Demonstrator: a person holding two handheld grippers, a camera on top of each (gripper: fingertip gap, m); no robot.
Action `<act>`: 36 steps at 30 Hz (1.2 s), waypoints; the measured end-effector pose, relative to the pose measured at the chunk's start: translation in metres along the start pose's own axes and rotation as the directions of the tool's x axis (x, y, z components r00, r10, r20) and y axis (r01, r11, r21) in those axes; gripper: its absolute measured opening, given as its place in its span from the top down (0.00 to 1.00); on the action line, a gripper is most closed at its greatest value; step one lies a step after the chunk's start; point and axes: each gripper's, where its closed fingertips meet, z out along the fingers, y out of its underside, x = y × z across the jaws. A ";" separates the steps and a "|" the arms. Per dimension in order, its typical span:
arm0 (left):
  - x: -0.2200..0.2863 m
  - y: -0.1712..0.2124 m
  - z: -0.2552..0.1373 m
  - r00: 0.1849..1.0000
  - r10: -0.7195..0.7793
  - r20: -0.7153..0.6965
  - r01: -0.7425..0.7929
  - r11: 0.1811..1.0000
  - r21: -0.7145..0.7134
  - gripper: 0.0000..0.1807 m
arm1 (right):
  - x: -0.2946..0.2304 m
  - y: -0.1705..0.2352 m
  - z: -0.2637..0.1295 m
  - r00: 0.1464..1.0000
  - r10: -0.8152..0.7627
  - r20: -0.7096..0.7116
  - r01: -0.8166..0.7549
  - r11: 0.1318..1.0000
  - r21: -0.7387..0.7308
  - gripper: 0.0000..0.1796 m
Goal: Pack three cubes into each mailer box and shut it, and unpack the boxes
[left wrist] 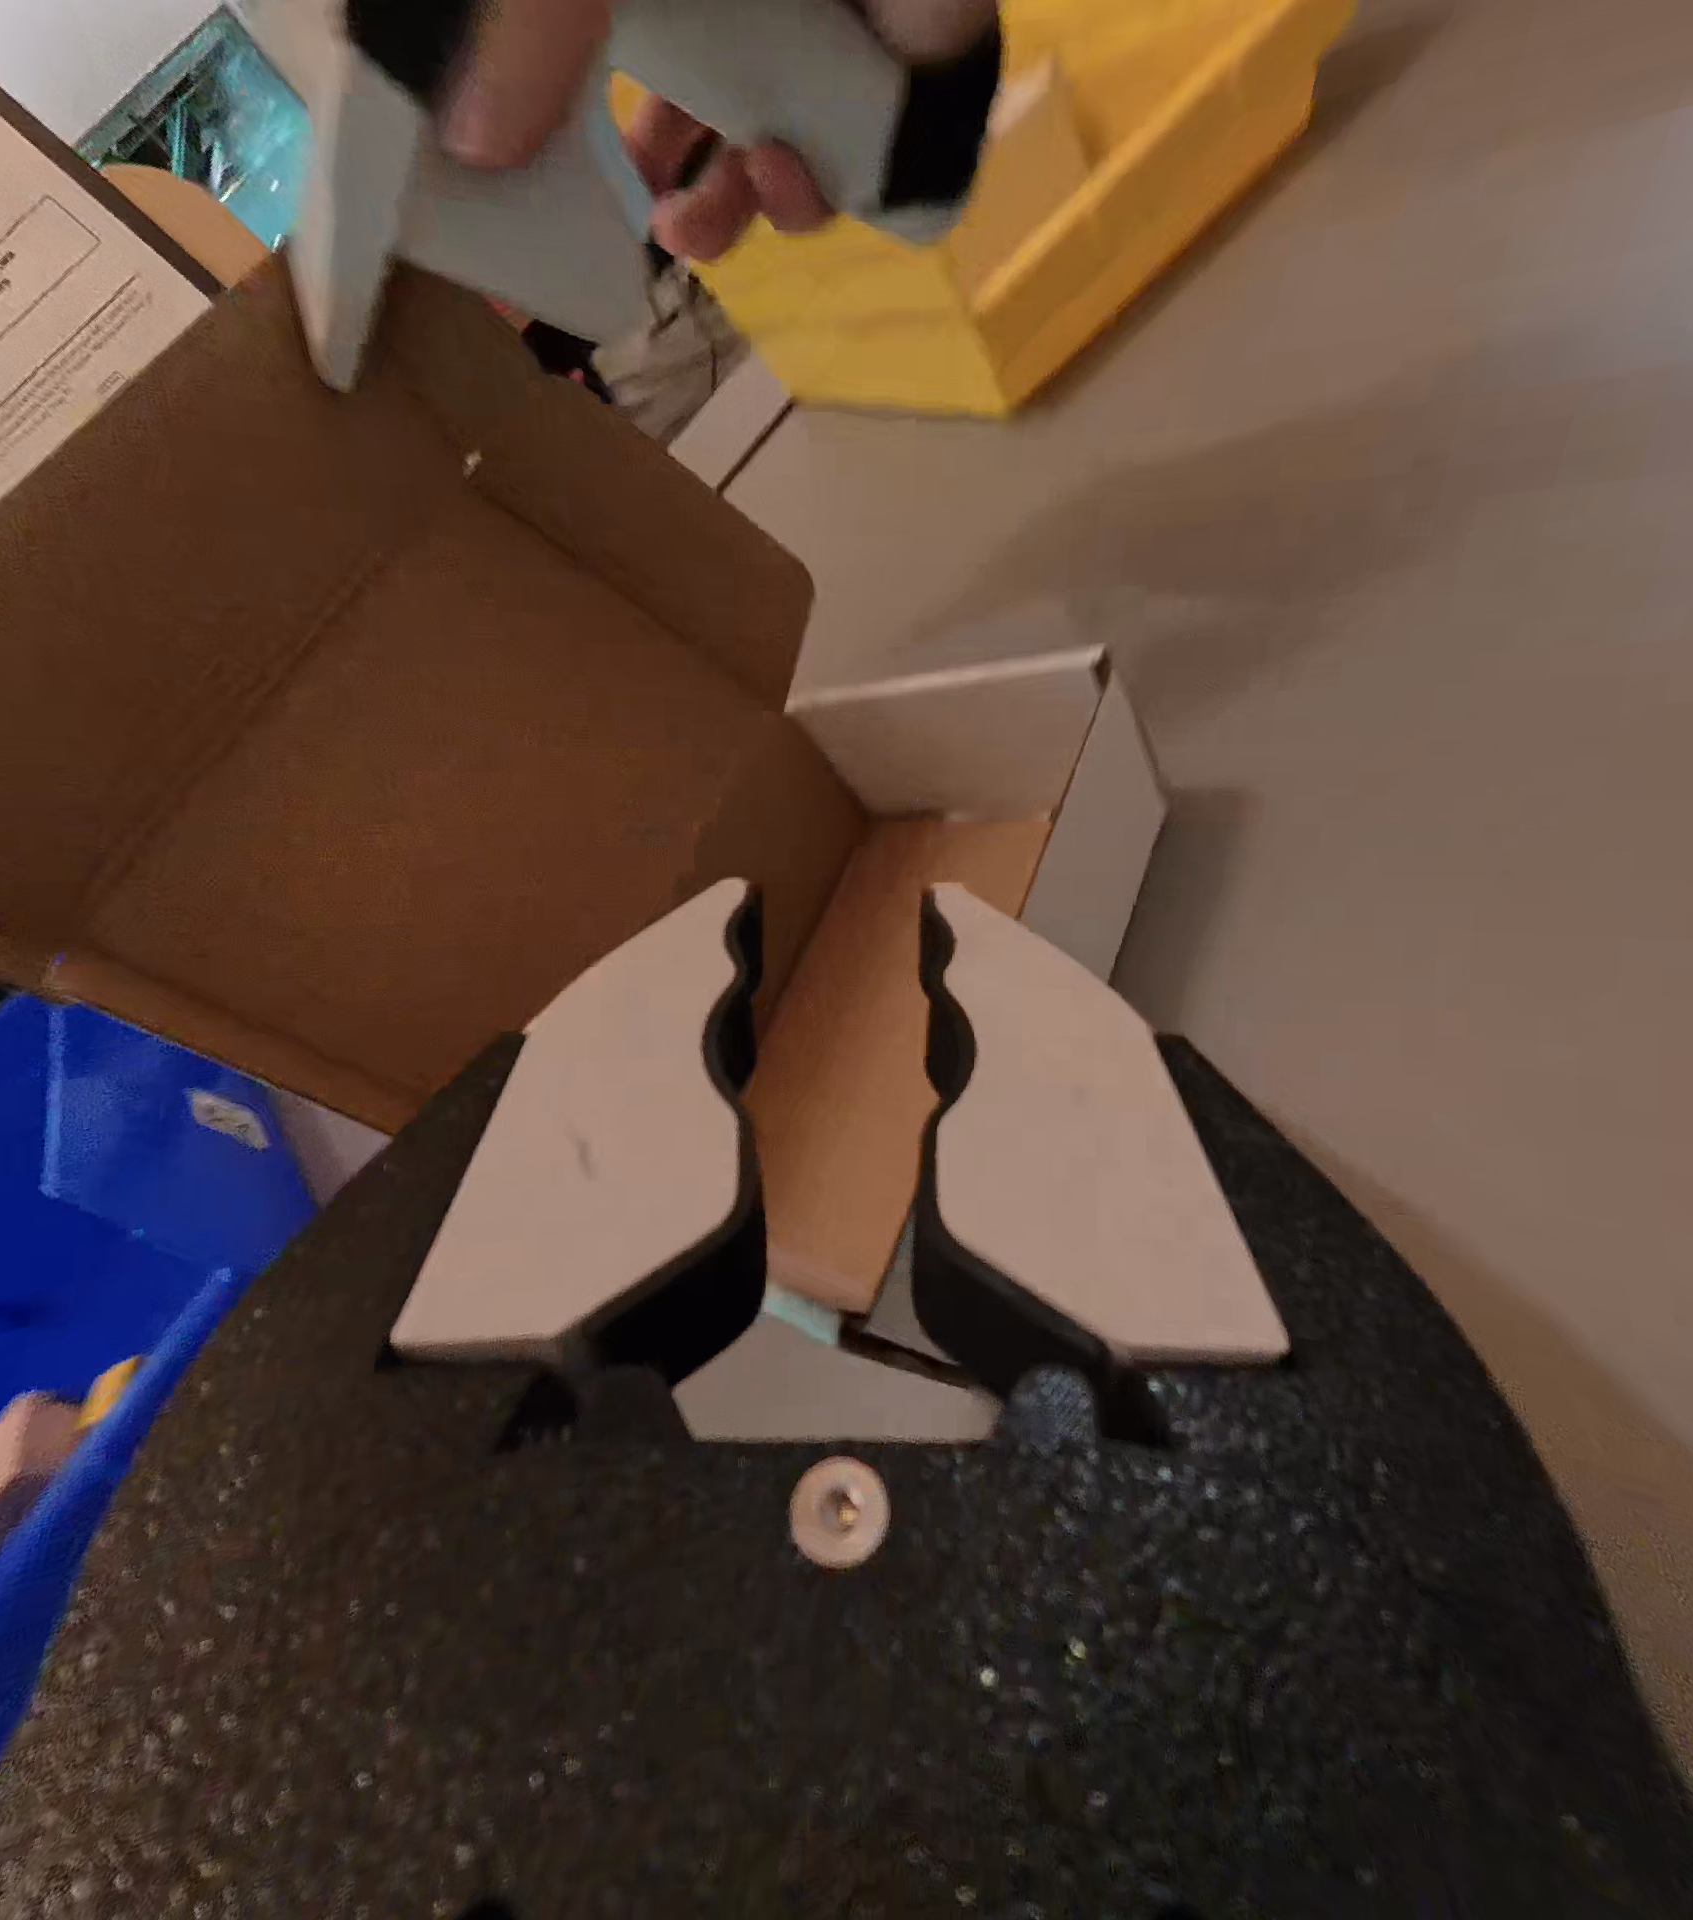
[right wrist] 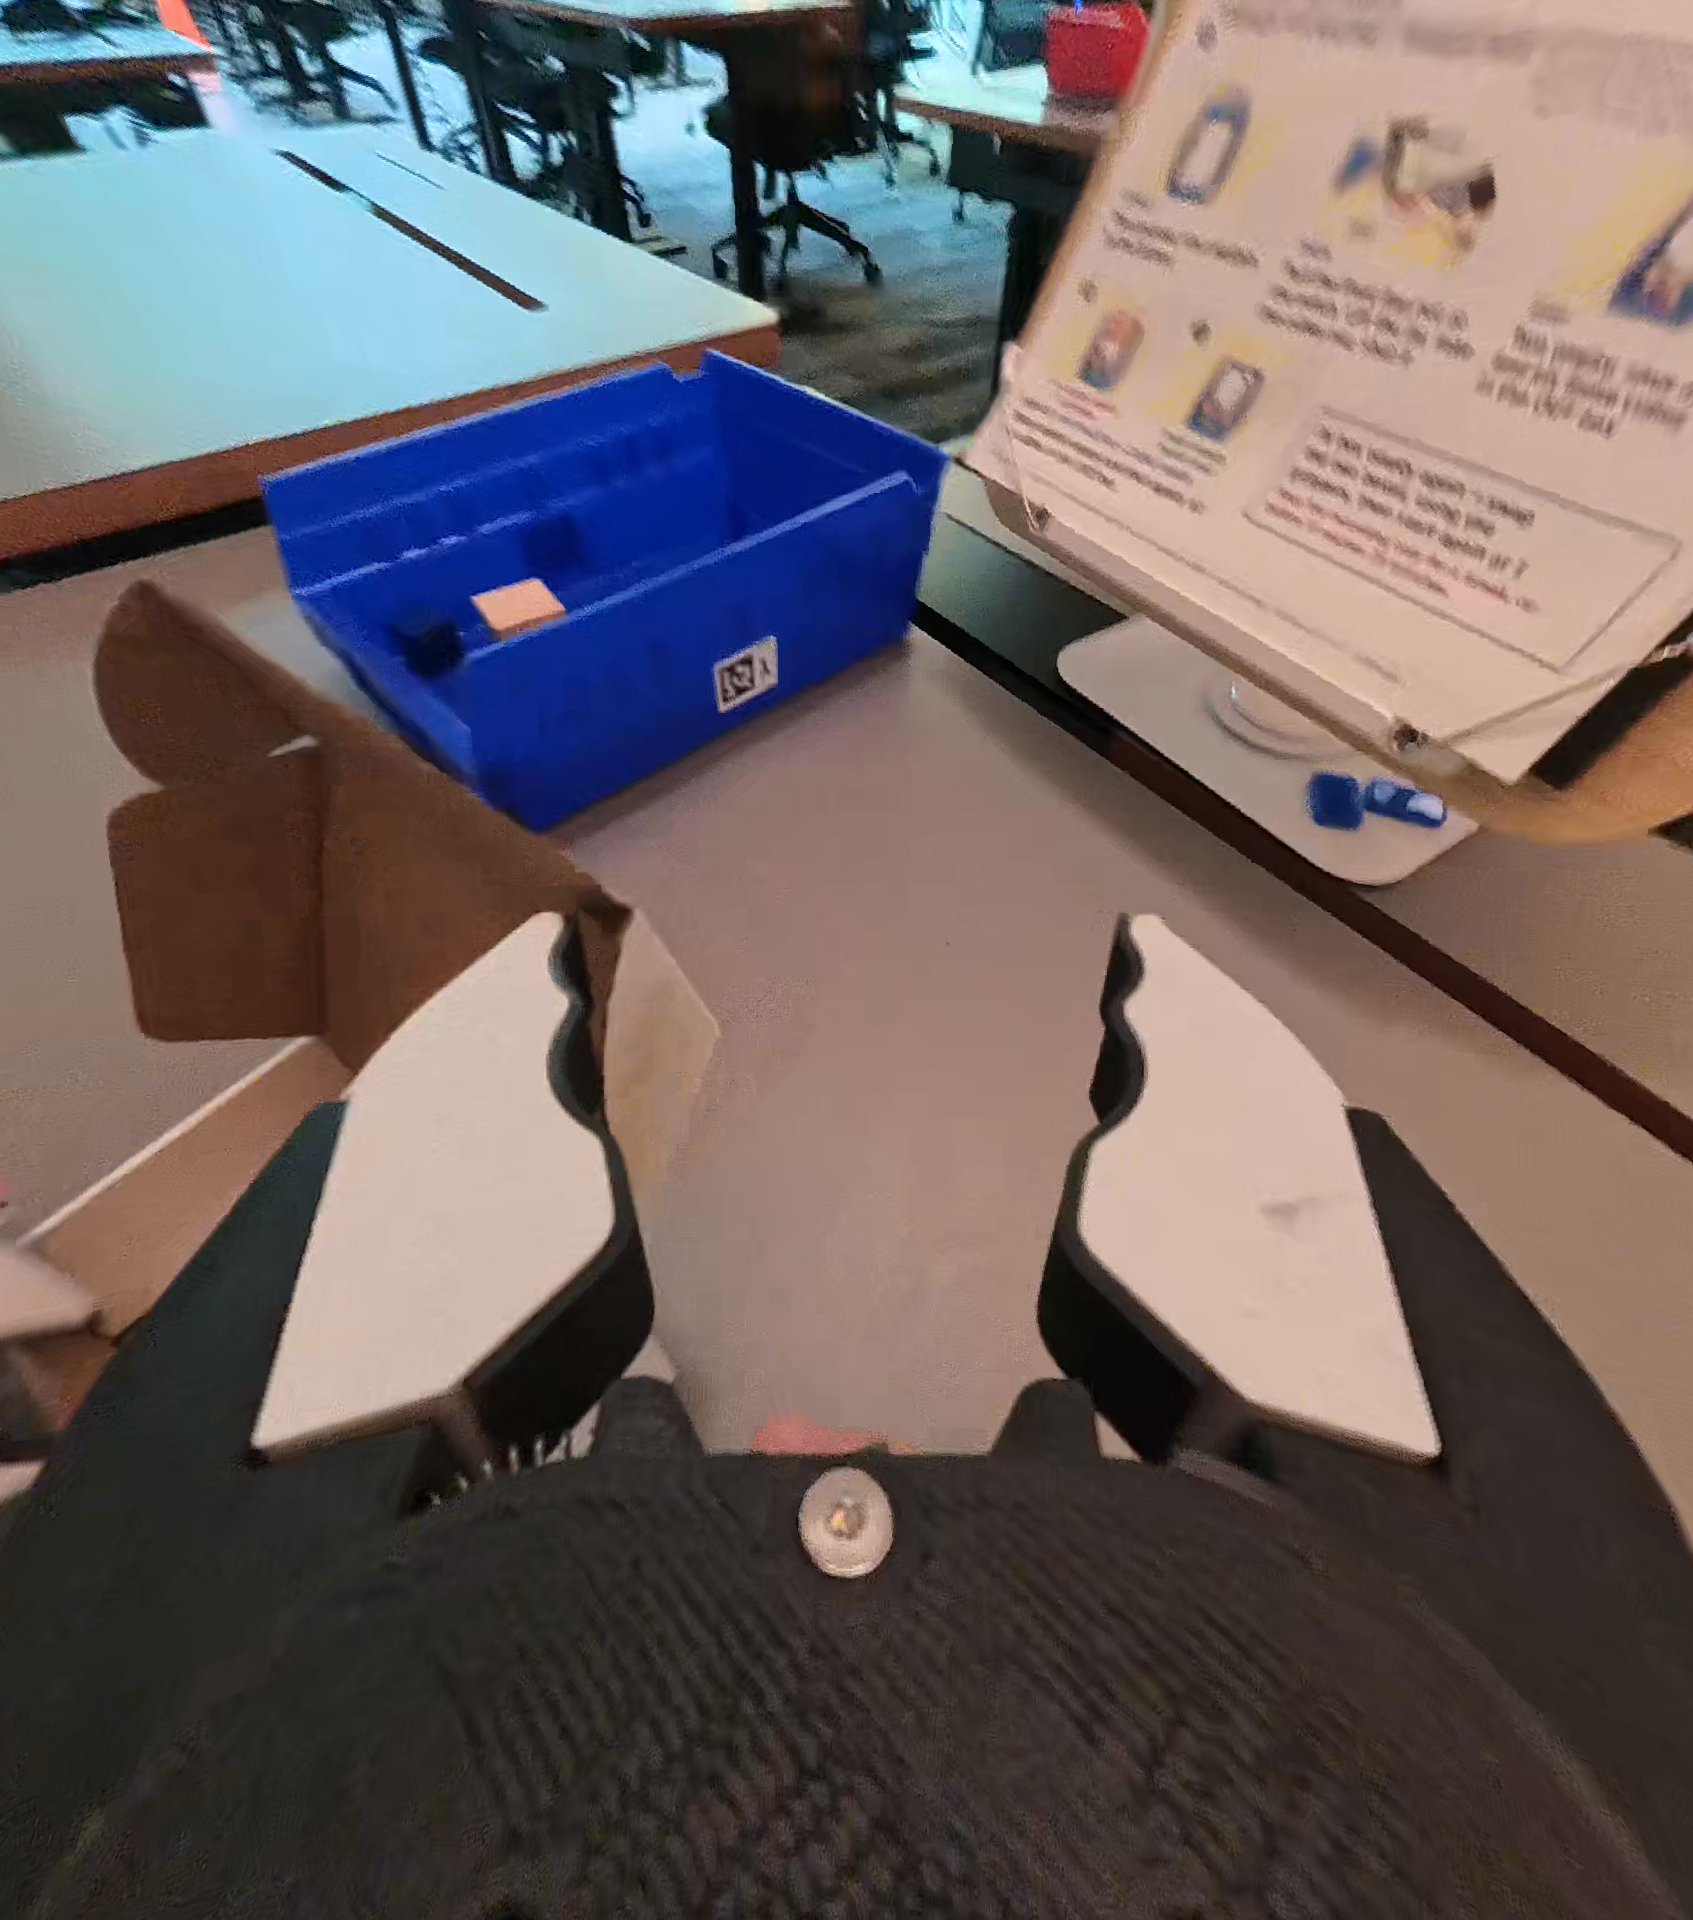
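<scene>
An open white mailer box lies under my left gripper (left wrist: 842, 904), its brown lid (left wrist: 354, 727) raised to the left. My left jaws stand narrowly apart around a tan cardboard wall (left wrist: 852, 1091) of the box; I cannot tell if they pinch it. My right gripper (right wrist: 842, 935) is wide open and empty, its left fingertip beside the lid's flap (right wrist: 354, 883). It also shows blurred in the left wrist view (left wrist: 354, 208), at the lid's top edge. A blue bin (right wrist: 613, 582) holds a wooden cube (right wrist: 517, 606) and two dark blue cubes (right wrist: 426, 636).
A white closed box (left wrist: 977, 748) sits just beyond the open one. A yellow bin (left wrist: 1081, 260) stands farther off on the grey table (left wrist: 1444, 727). An instruction sheet on a stand (right wrist: 1393, 364) is at the right. The blue bin (left wrist: 42, 1247) is at my left.
</scene>
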 end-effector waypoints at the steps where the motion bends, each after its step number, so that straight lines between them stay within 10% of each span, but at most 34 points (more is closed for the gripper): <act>1: -0.006 -0.008 -0.005 0.997 -0.067 -0.023 0.068 0.997 0.048 0.83 | -0.005 -0.004 -0.009 1.000 -0.028 -0.003 0.028 0.999 0.028 0.46; 11: -0.229 0.030 -0.063 0.816 -0.541 0.203 0.530 0.841 0.108 0.82 | -0.042 0.035 -0.058 0.986 -0.154 -0.061 0.157 0.987 0.044 0.41; 19: -0.309 0.198 -0.006 0.747 -0.538 0.391 0.655 0.493 -0.572 0.65 | -0.059 0.055 -0.040 0.974 -0.219 -0.066 0.212 0.972 -0.101 0.42; 24: -0.310 0.250 0.008 0.710 -0.529 0.464 0.646 0.228 -0.729 0.65 | -0.062 0.060 -0.038 0.971 -0.237 -0.043 0.229 0.963 -0.140 0.41; 29: -0.305 0.261 0.015 0.709 -0.523 0.473 0.637 0.188 -0.748 0.77 | -0.070 0.057 -0.049 0.976 -0.218 0.018 0.218 0.968 -0.121 0.42; 36: -0.334 0.216 0.007 0.746 -0.494 0.446 0.658 0.446 -0.607 0.77 | -0.069 0.070 -0.042 0.963 -0.268 -0.003 0.265 0.952 -0.155 0.47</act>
